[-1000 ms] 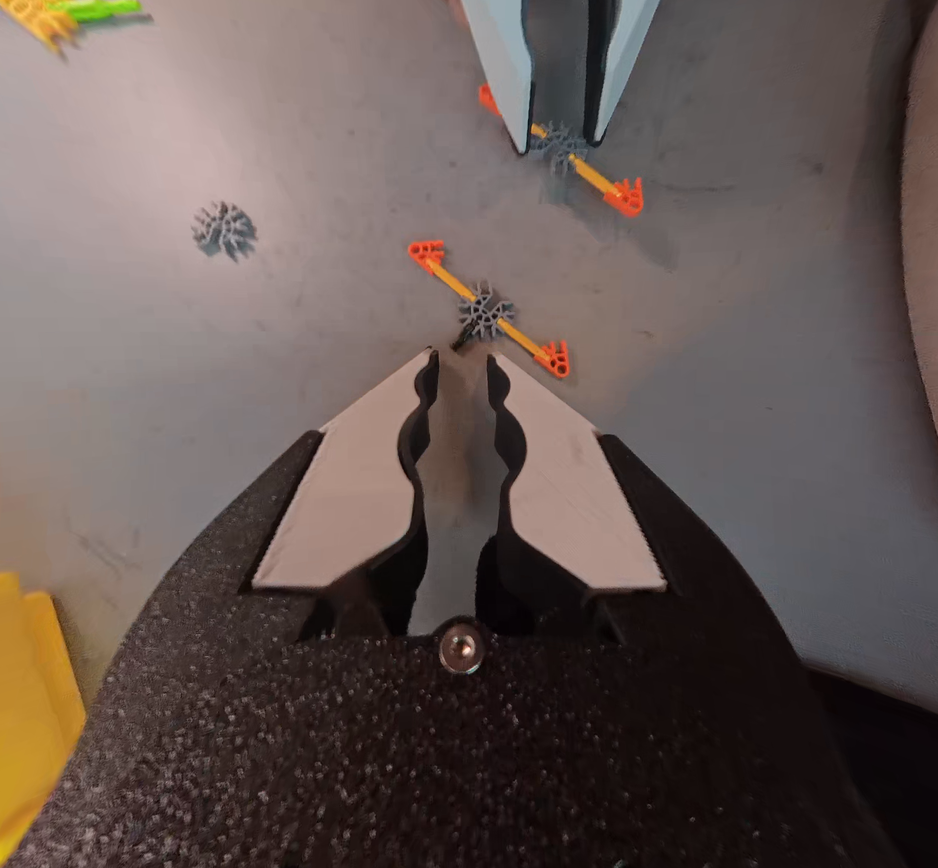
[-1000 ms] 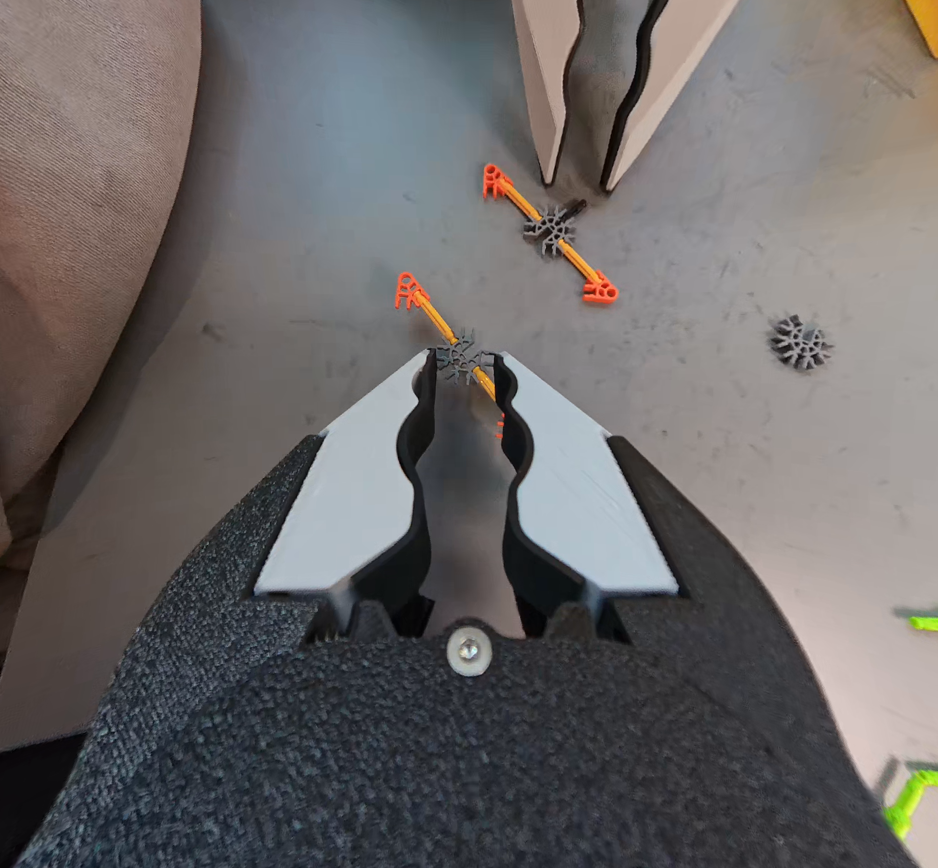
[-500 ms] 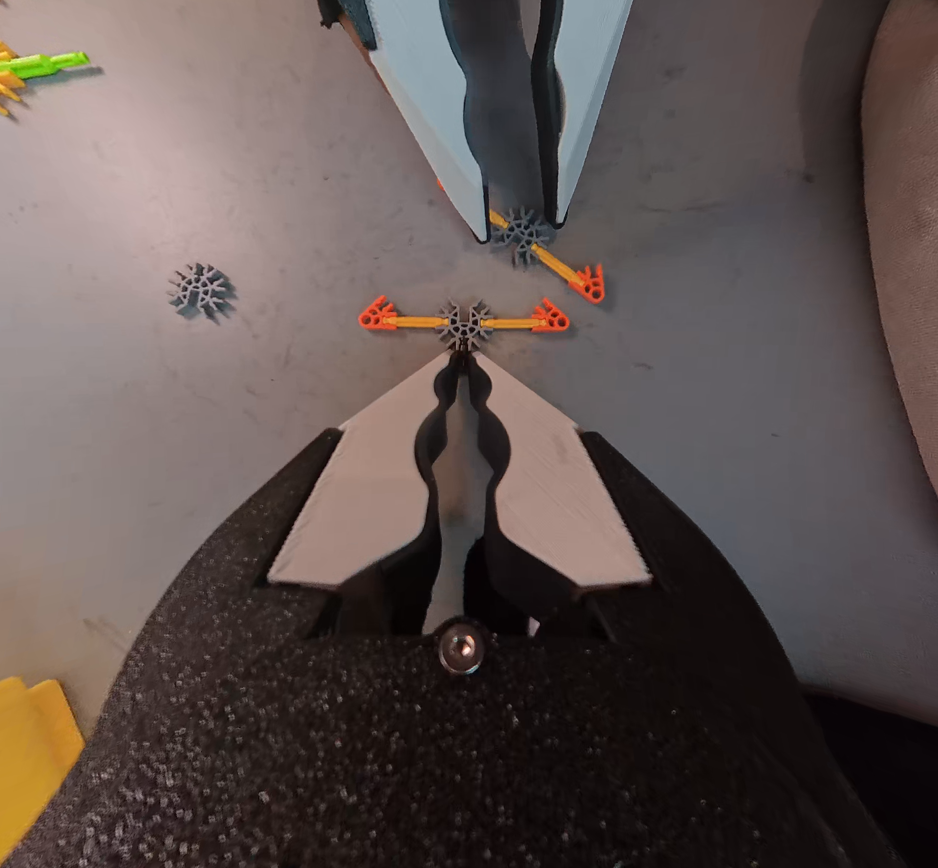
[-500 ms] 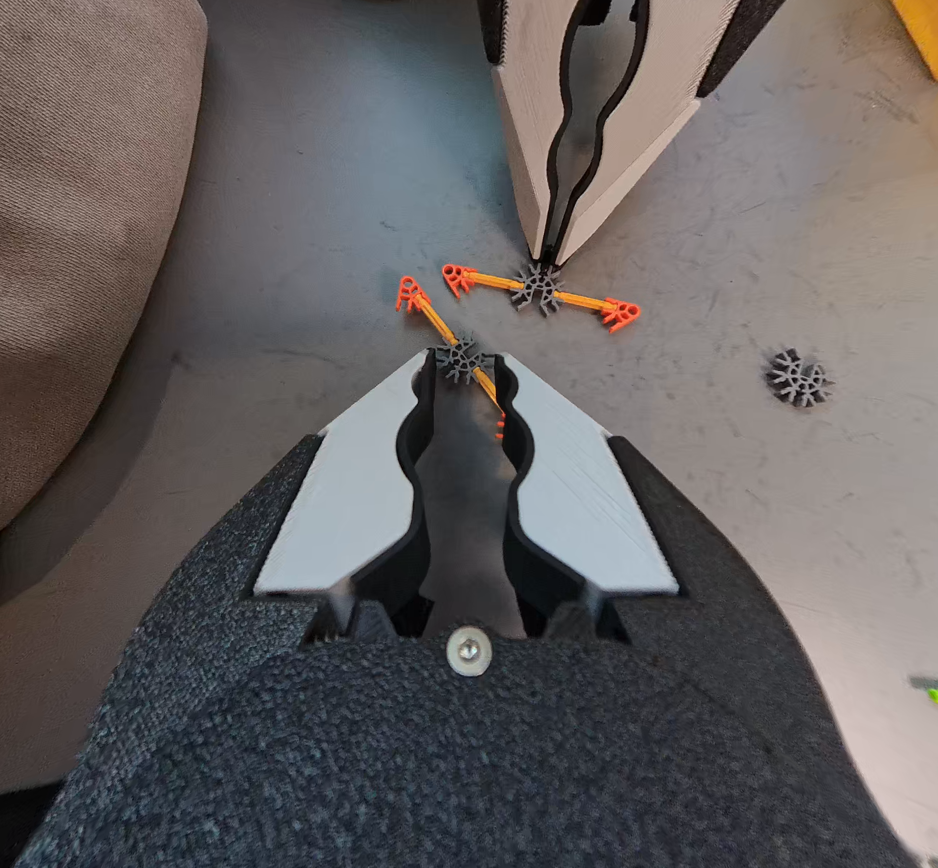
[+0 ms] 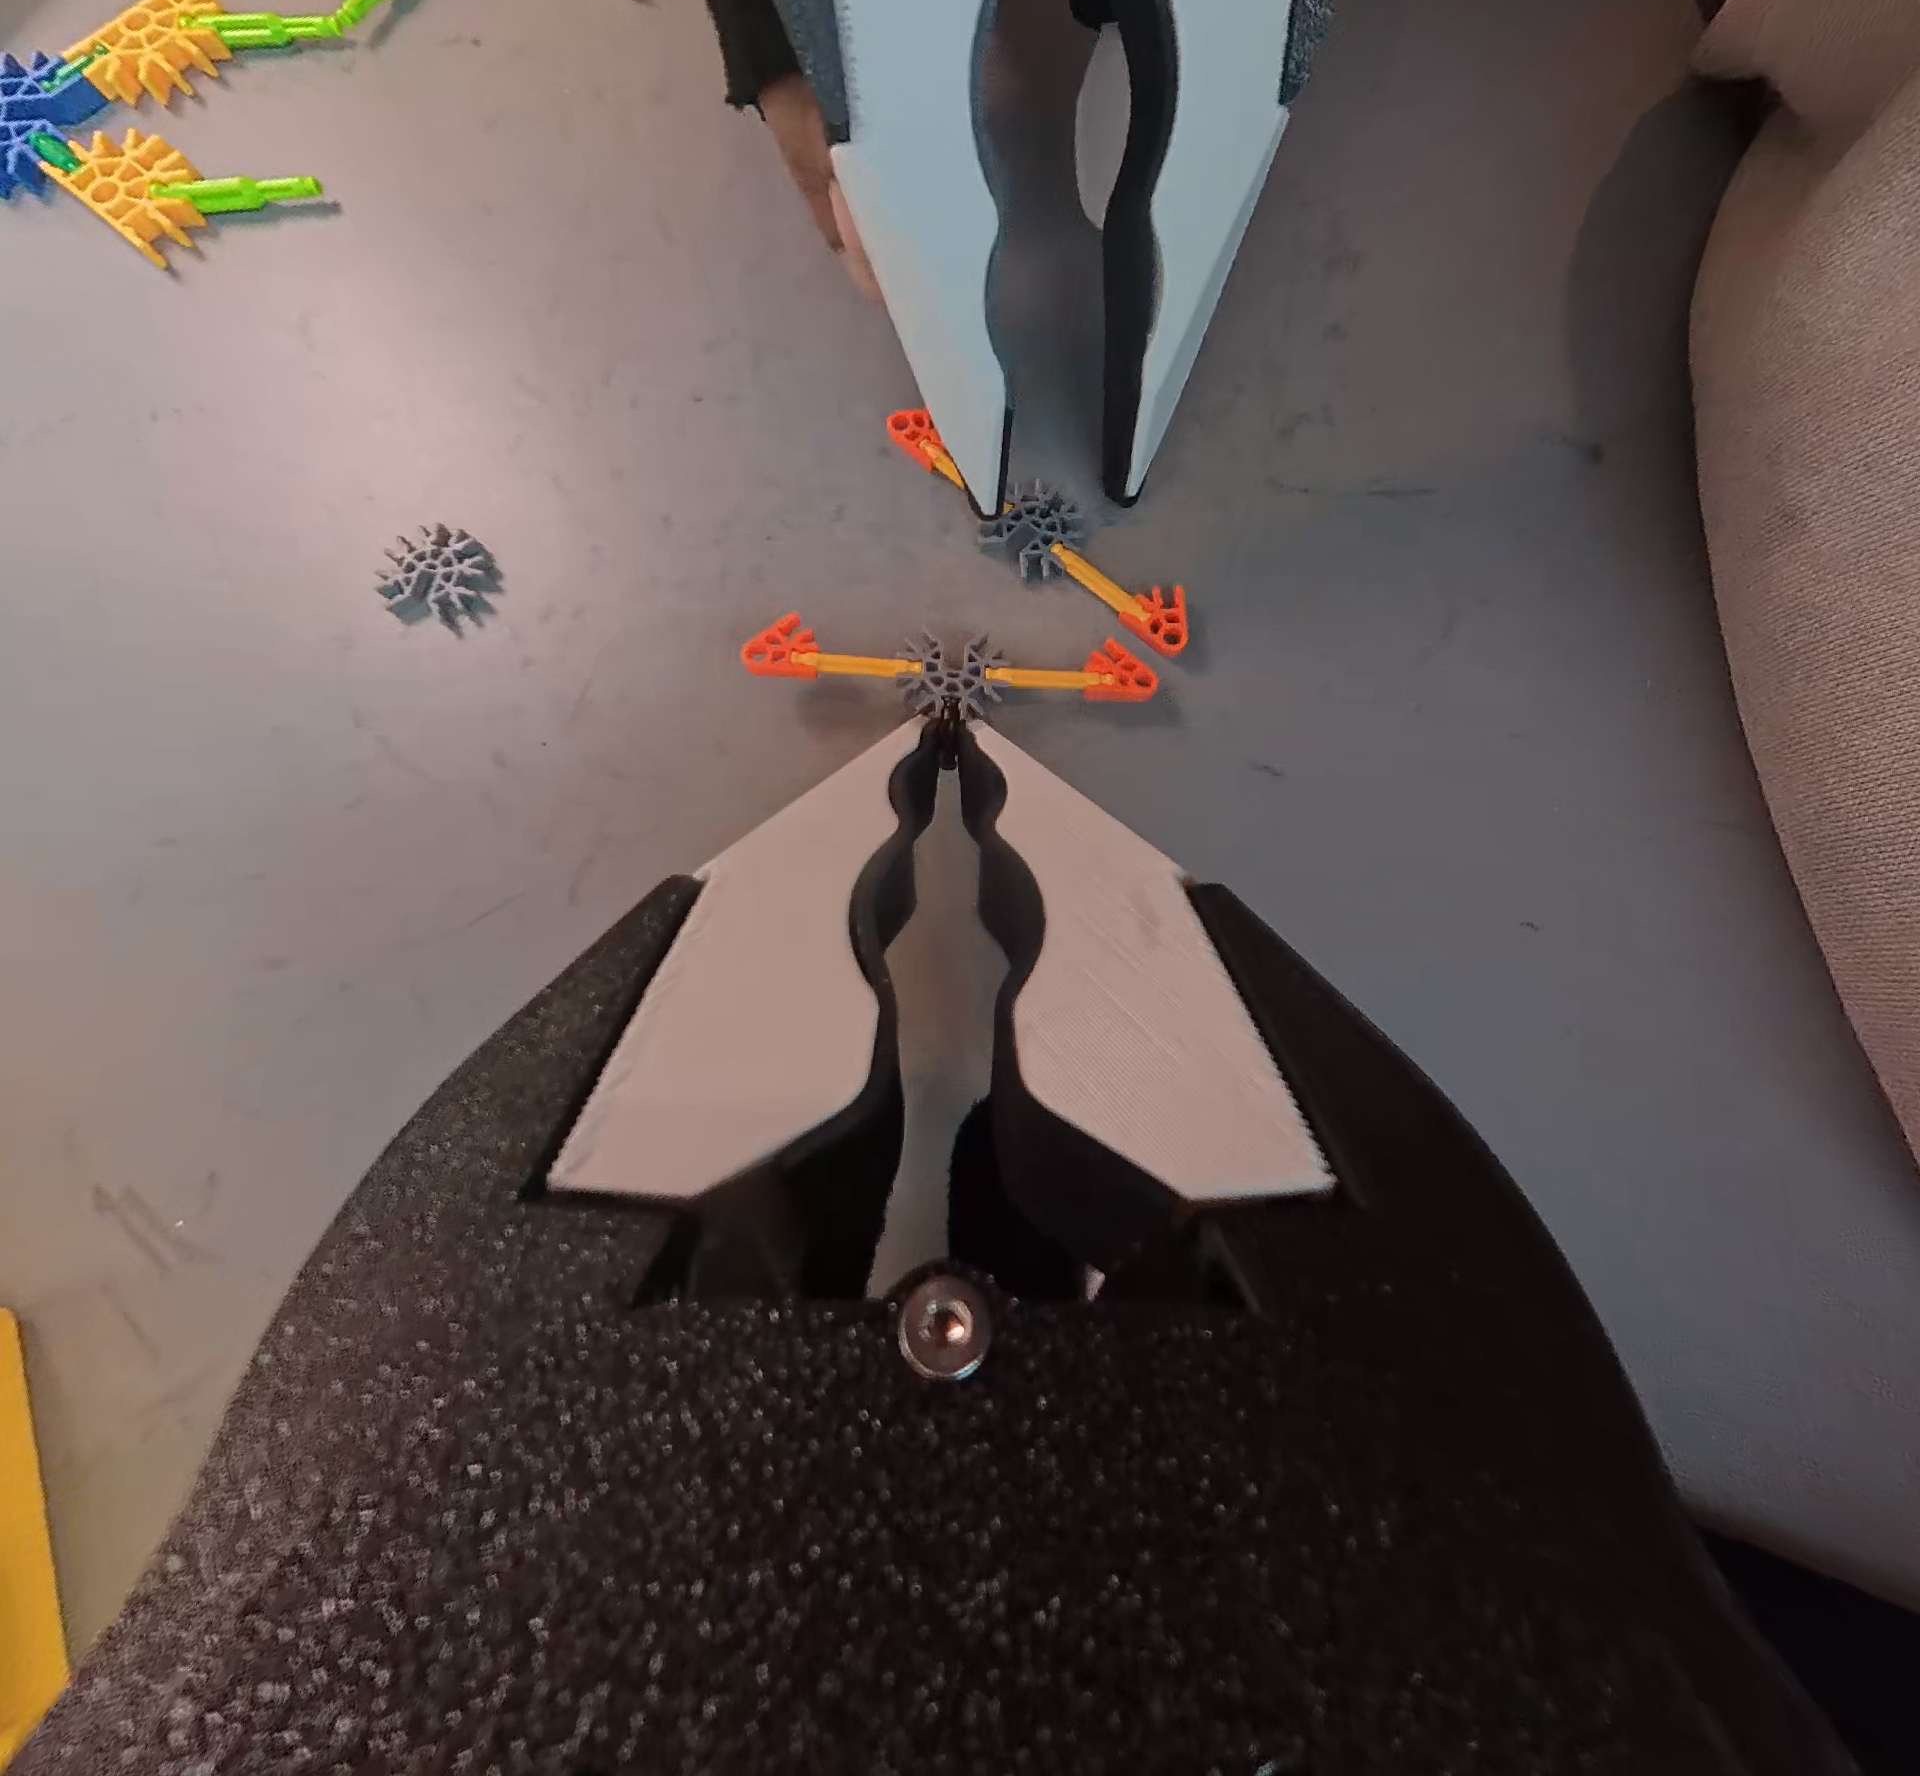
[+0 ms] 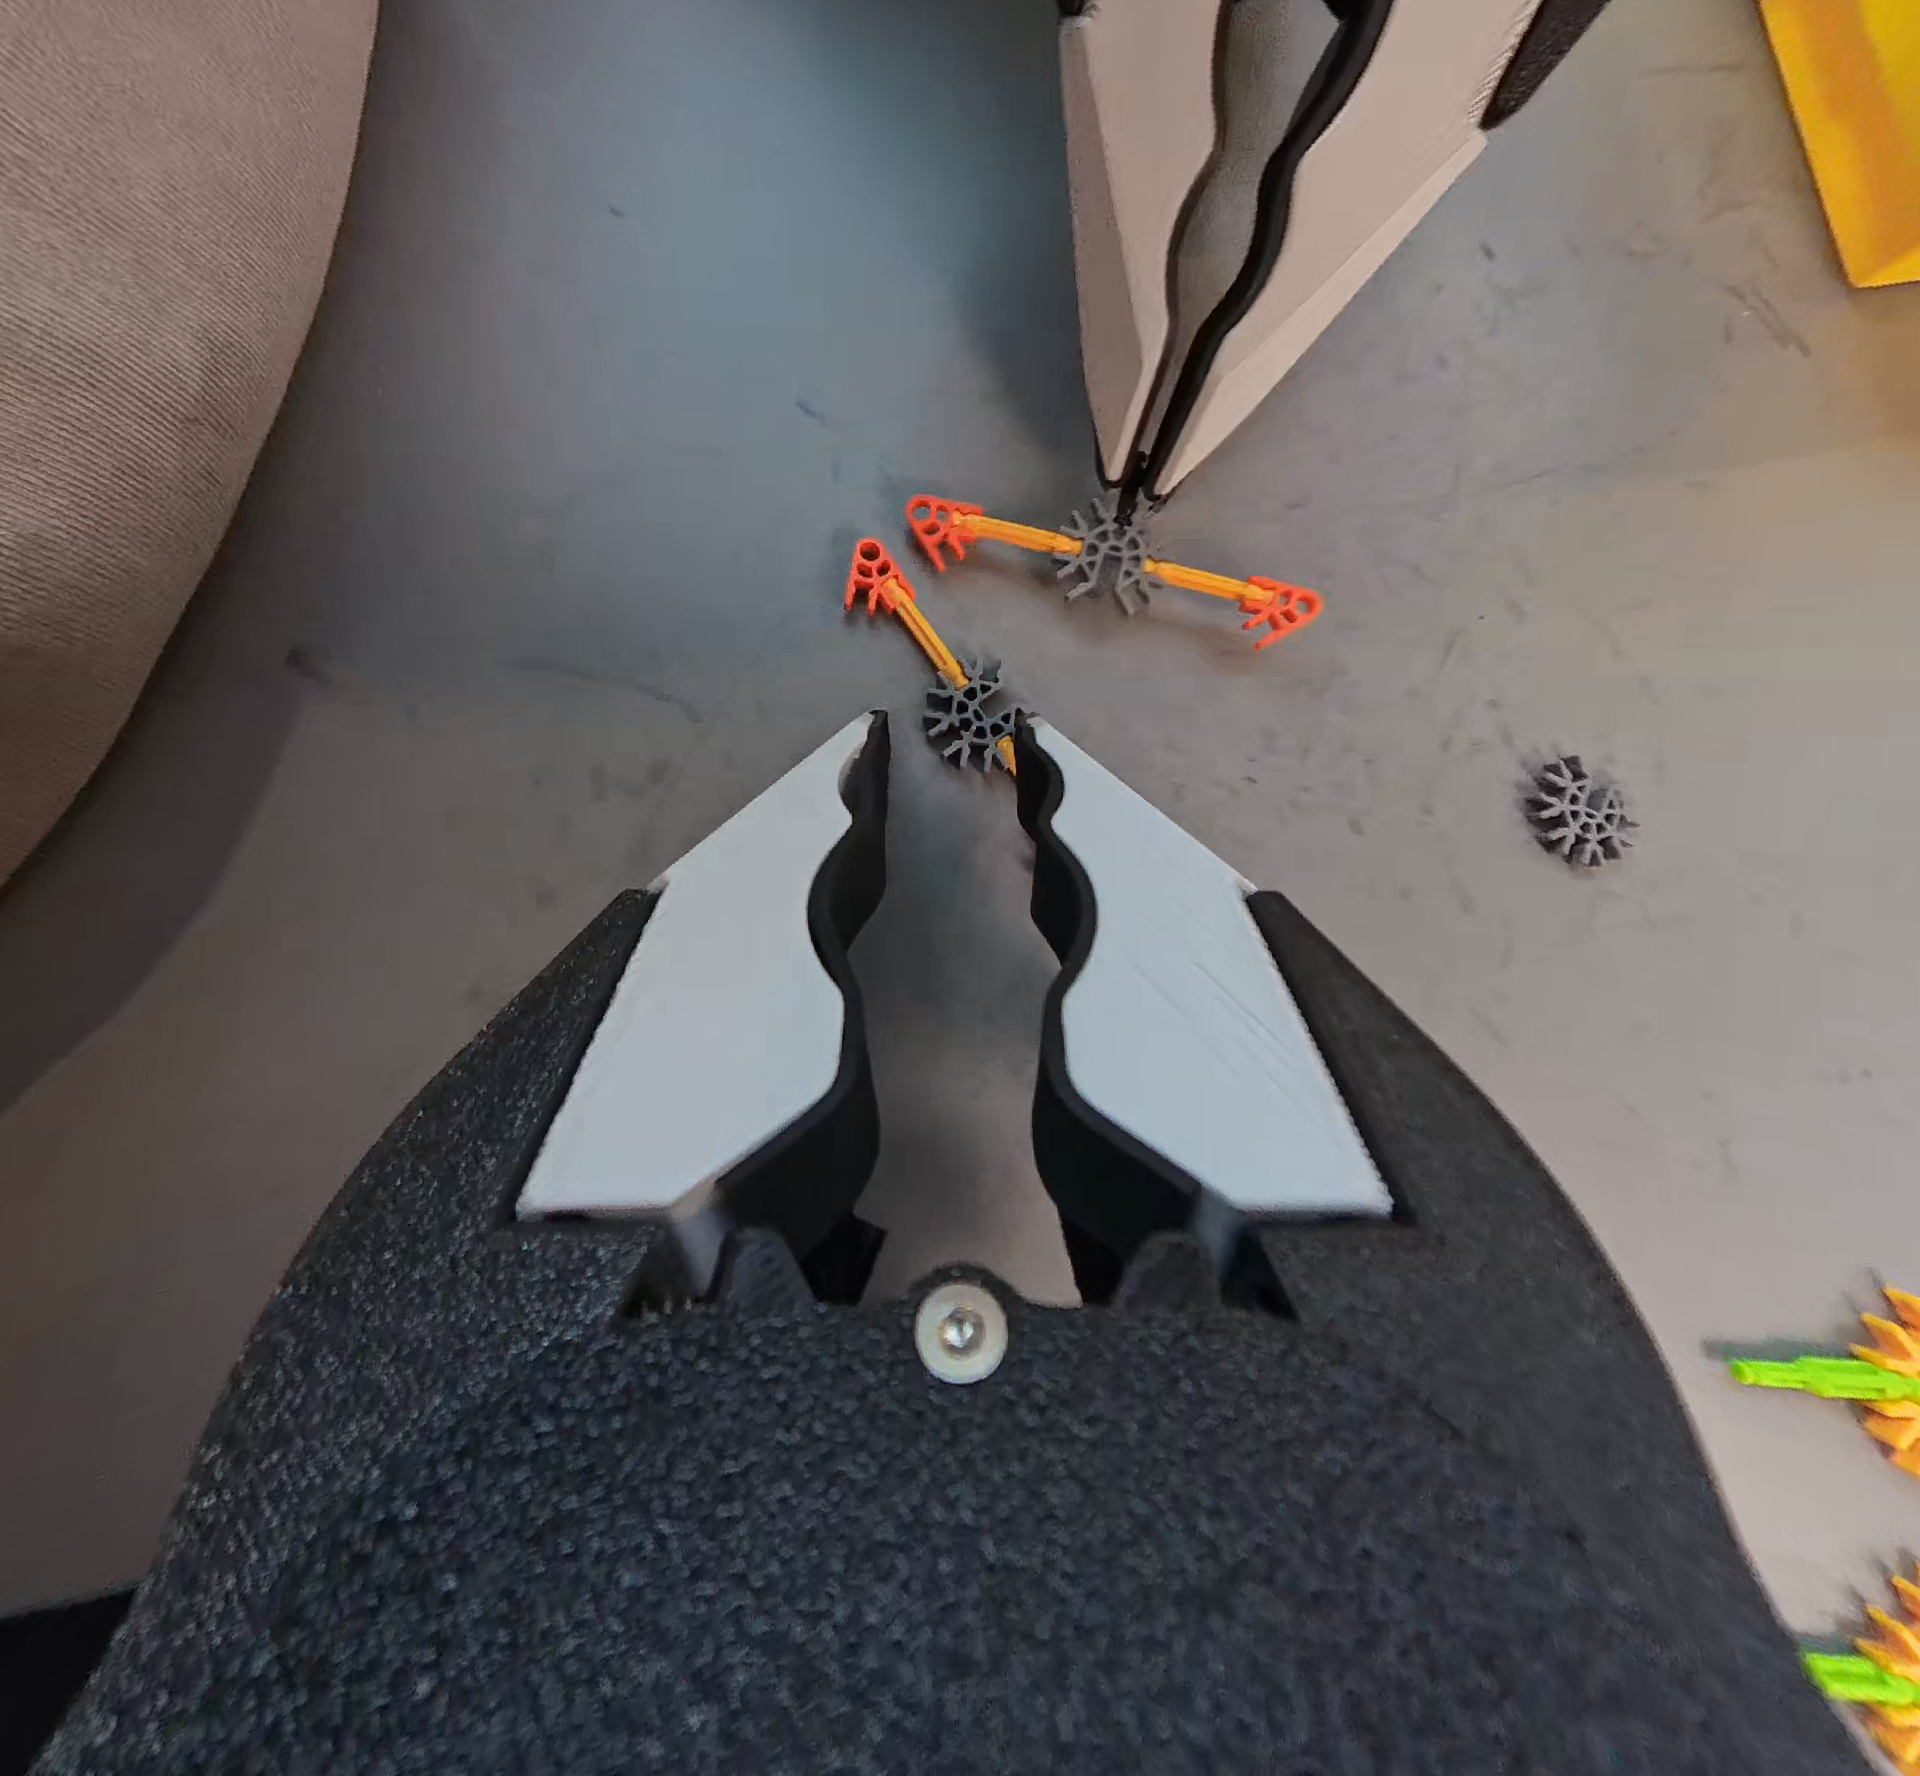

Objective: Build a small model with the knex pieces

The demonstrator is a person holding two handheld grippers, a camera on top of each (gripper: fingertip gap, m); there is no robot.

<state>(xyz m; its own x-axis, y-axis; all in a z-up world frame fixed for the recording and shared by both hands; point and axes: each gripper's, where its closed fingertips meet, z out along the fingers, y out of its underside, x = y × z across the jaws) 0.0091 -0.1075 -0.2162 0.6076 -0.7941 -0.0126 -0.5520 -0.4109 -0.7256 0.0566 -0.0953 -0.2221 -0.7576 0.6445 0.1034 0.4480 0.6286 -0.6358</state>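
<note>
Left gripper point(image 5: 948, 739): tips pressed together, pinching a short dark stub at the rim of the near hub point(image 5: 950, 675); a second earlier they were spread and short of it. This near assembly, a grey hub with two yellow rods point(image 5: 856, 664) ending in orange caps point(image 5: 777, 648), lay diagonal a second ago; it now lies level across the left view, so the pinch has turned it.

Right gripper point(image 6: 950, 727): tips spread, as in both earlier frames; the far hub point(image 6: 972, 714) sits between them, touching the right tip, not clamped; its rod point(image 6: 921, 629) runs up-left to an orange cap point(image 6: 875, 575); the other rod is mostly hidden by the finger.

The two assemblies have closed up: well apart a second ago, now near, caps almost meeting, not touching.

Table point(image 5: 416, 895): grey, scuffed; a loose hub point(image 5: 438, 575) lies well to the left; a blue, yellow and green build point(image 5: 156, 95) at the far left corner; a yellow bin point(image 6: 1829, 64) at the edge; brown fabric point(image 6: 156, 272) along the other side.
</note>
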